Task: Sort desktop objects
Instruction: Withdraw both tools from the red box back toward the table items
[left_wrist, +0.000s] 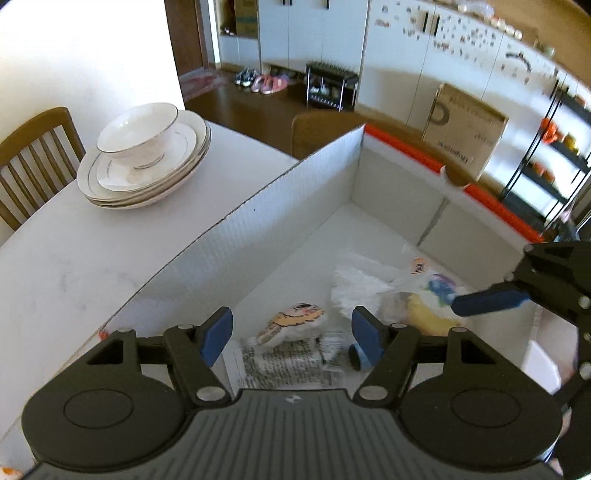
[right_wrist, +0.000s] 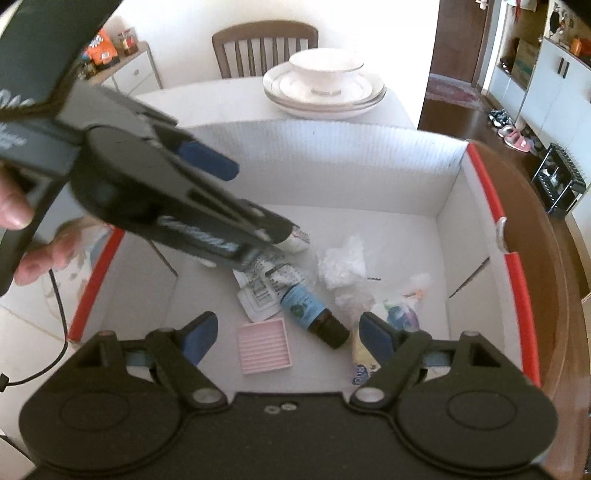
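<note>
Sorting appeared mid-course: bottle (right_wrist: 314, 314), pink pad (right_wrist: 265, 346), leaflet (right_wrist: 258, 291) and wrappers (right_wrist: 343, 273) lay on the box (right_wrist: 325, 162) floor, dishes (right_wrist: 325, 88) at the desk's (left_wrist: 66, 258) far edge. Left claw (left_wrist: 291, 332) and right claw (right_wrist: 288, 338) hung above, jaws apart, holding nothing, evidently after release.

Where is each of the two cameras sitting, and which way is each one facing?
Left wrist: rides the left gripper, looking down into the white box; its own open blue fingers and the right gripper show.
Right wrist: rides the right gripper, looking down at the dark bottle and pink square; its own open fingers, the left gripper and a hand show.
Shared: the box, crumpled tissue, stacked plates, wooden chair.
</note>
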